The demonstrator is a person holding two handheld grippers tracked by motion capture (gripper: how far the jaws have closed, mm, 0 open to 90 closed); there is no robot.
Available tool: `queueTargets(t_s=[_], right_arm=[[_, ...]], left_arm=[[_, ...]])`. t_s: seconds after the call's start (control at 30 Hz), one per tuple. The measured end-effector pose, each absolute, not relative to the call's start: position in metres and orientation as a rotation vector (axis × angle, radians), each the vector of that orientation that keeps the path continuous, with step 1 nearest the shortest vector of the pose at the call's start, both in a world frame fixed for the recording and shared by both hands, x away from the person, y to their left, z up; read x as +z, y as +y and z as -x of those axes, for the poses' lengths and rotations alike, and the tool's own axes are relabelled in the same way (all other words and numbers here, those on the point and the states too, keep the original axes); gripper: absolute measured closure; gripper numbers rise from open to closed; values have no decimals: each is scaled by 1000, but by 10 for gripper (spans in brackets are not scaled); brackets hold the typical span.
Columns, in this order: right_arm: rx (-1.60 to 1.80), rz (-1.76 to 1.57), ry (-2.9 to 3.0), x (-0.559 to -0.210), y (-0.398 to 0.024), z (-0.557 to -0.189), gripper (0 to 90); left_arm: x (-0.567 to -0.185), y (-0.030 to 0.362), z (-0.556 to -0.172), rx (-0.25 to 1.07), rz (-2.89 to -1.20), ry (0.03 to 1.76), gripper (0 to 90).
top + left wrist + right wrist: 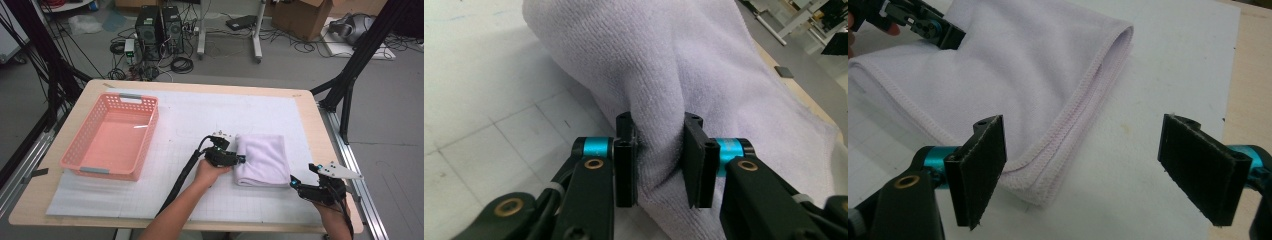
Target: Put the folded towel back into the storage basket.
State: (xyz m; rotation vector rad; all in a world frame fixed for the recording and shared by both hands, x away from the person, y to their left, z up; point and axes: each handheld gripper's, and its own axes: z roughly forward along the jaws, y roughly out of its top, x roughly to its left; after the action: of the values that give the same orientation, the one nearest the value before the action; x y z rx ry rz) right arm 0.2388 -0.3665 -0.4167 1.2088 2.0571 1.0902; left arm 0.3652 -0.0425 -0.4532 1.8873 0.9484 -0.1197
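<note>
Left gripper point(240, 159) is pinching a bunched ridge of the folded white towel point(262, 160) at its left edge; in the left gripper view its jaws point(659, 160) are pressing into the terry cloth point(664, 65) from both sides, with the fabric puckering between the pads. Right gripper point(292, 181) is sitting at the front right corner of the table point(310, 120), just off the towel's near right corner, its jaws standing wide apart and holding nothing; in the right gripper view point(1083, 170) the towel's stitched hem point(1063, 135) is lying on the mat between and beyond the pads, touching neither.

Taking the items by size: the wooden table is carrying a white gridded mat point(200, 115) that is covering most of its top. A pink slatted plastic basket point(112, 137) is standing on the mat's left side, well apart from the towel. The towel is lying flat on the right half of the mat, nearer the front edge than the back.
</note>
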Motion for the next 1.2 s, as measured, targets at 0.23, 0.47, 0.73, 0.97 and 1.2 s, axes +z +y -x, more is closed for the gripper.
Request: queueTargets(t_s=[0.23, 0.47, 0.73, 0.97, 1.2], right_arm=[[1088, -1212, 2059, -417, -366, -239, 183], [1094, -1213, 2055, -417, -366, -238, 183], [1094, -1208, 2055, -417, -365, -239, 183], [1095, -1206, 2052, -416, -365, -239, 183], [1103, -1207, 2051, -415, -363, -239, 183]], left_arm=[[-445, -35, -363, -119, -1833, 894, 751], [-434, -22, -360, -93, -1790, 822, 759], [-425, -9, -356, -36, -1755, 748, 763], [-414, -3, -347, 49, -1743, 656, 764], [-406, 4, -342, 87, -1735, 587, 764]])
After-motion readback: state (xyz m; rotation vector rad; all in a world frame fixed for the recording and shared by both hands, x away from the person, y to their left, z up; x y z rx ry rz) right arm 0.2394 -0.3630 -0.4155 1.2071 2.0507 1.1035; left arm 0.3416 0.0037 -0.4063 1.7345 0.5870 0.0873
